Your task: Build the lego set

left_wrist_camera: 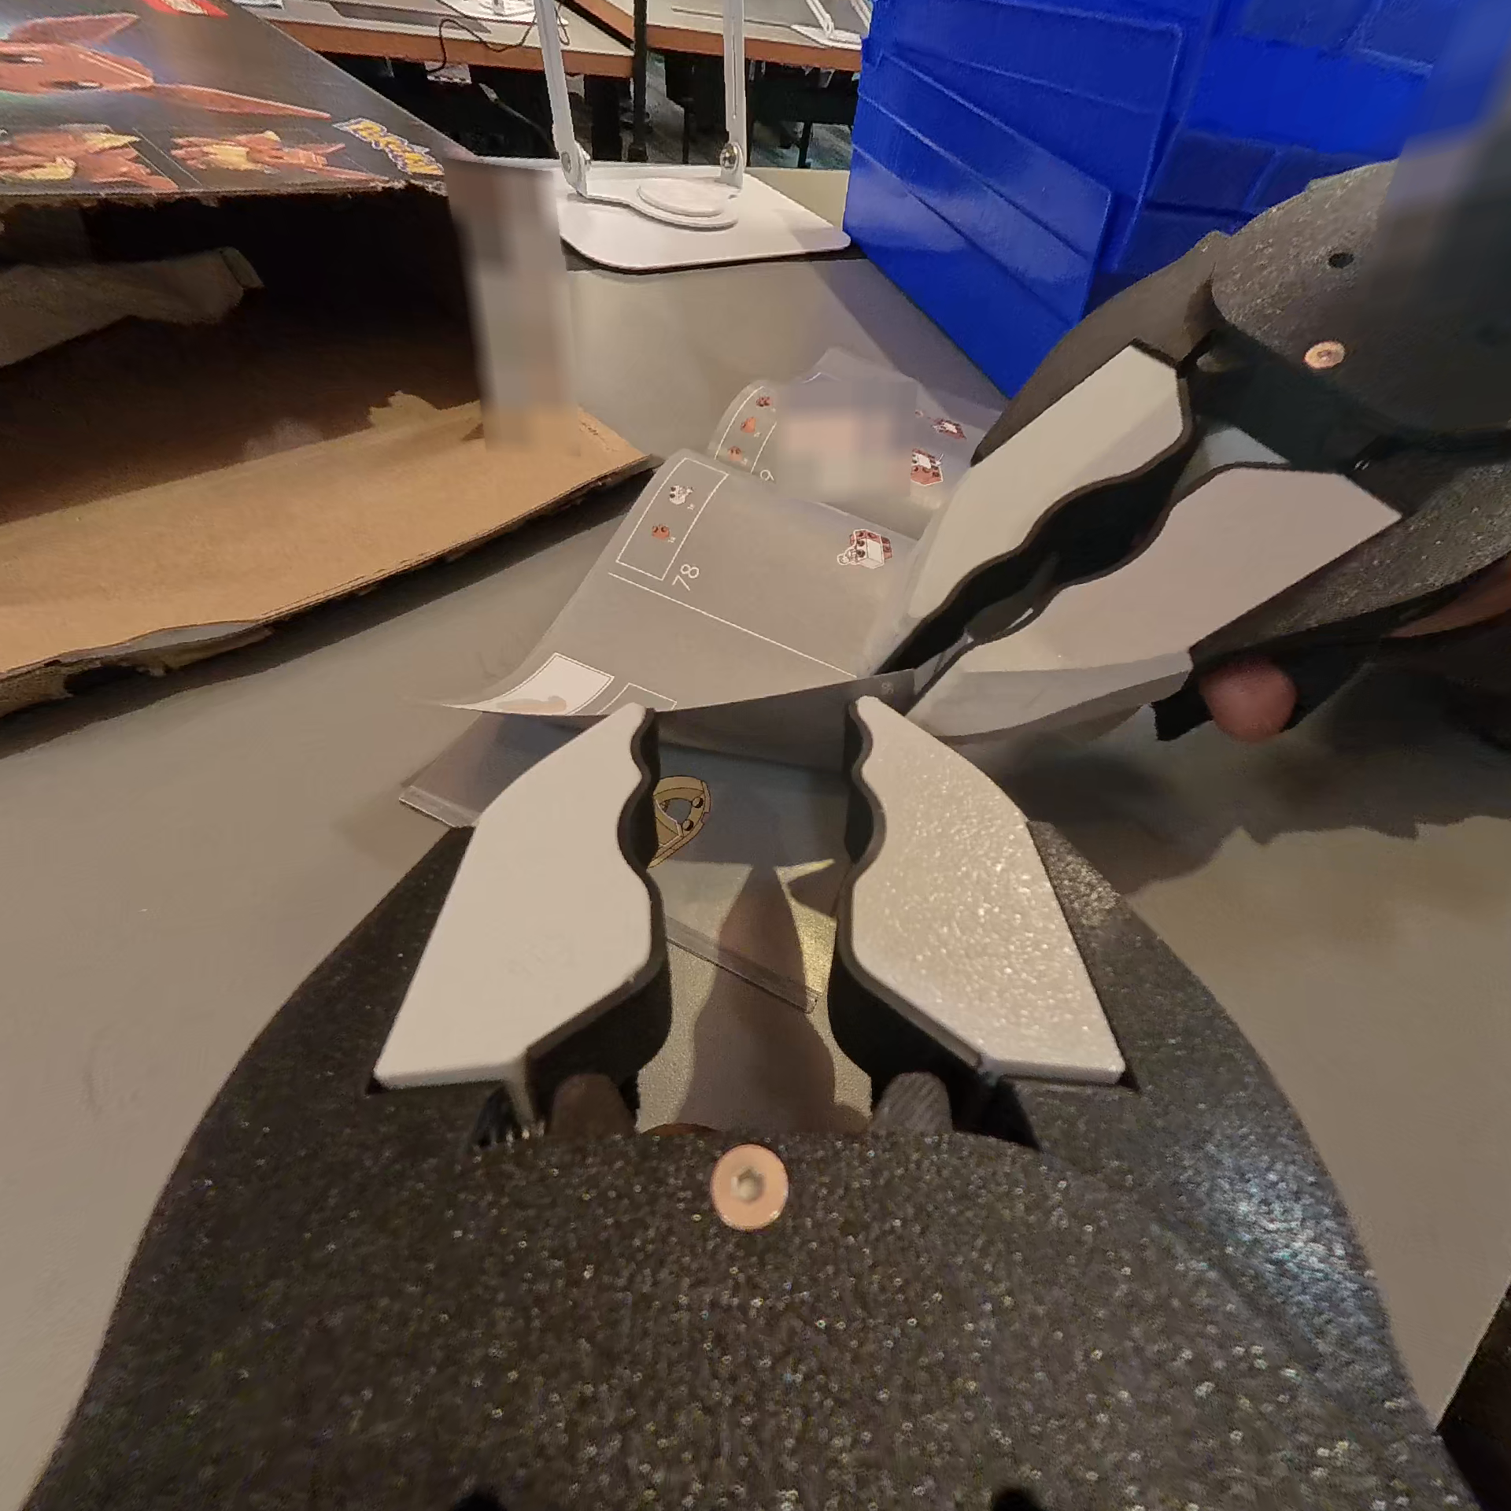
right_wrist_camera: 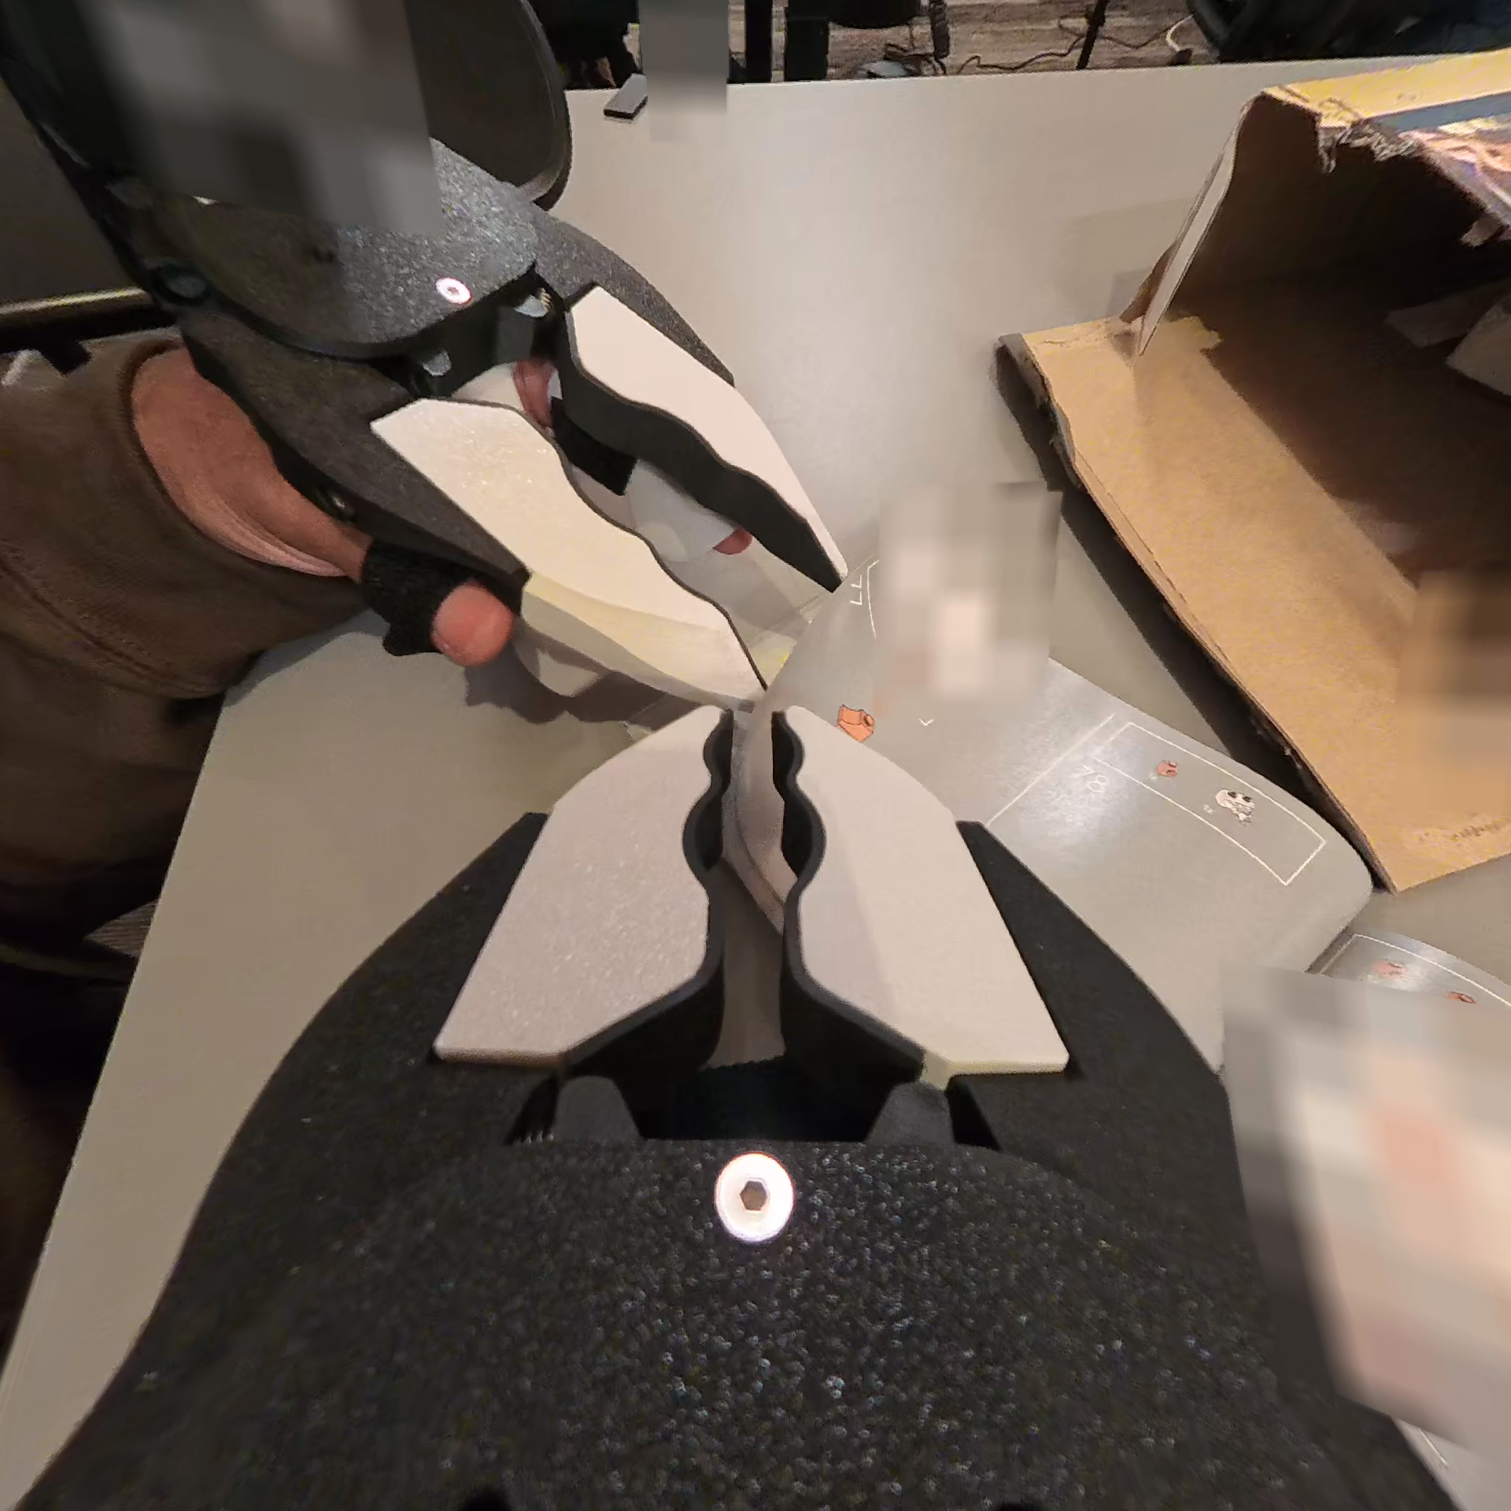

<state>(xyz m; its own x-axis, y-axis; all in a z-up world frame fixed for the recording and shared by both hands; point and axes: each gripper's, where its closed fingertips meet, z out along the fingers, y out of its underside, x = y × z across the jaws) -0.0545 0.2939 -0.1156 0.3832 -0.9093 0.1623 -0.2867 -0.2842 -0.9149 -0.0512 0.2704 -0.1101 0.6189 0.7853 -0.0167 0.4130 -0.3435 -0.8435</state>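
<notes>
A grey instruction booklet (left_wrist_camera: 736, 589) lies open on the table, with some pages lifted and curling. My right gripper (right_wrist_camera: 752, 719) is shut on a lifted page (right_wrist_camera: 756, 785) and holds it upright; in the left wrist view it (left_wrist_camera: 907, 654) comes in from the right. My left gripper (left_wrist_camera: 752, 719) is open and empty, low over the booklet's flat page, with its tips near the lifted page. In the right wrist view the left gripper (right_wrist_camera: 797, 634) sits at upper left, jaws apart. The torn-open cardboard set box (left_wrist_camera: 245, 523) lies beside the booklet.
A blue plastic bin (left_wrist_camera: 1063, 163) stands at the back right of the left wrist view. A white stand base (left_wrist_camera: 703, 221) sits behind the booklet. The box (right_wrist_camera: 1226, 572) fills the right side of the right wrist view. The grey table (left_wrist_camera: 204, 899) shows bare in front.
</notes>
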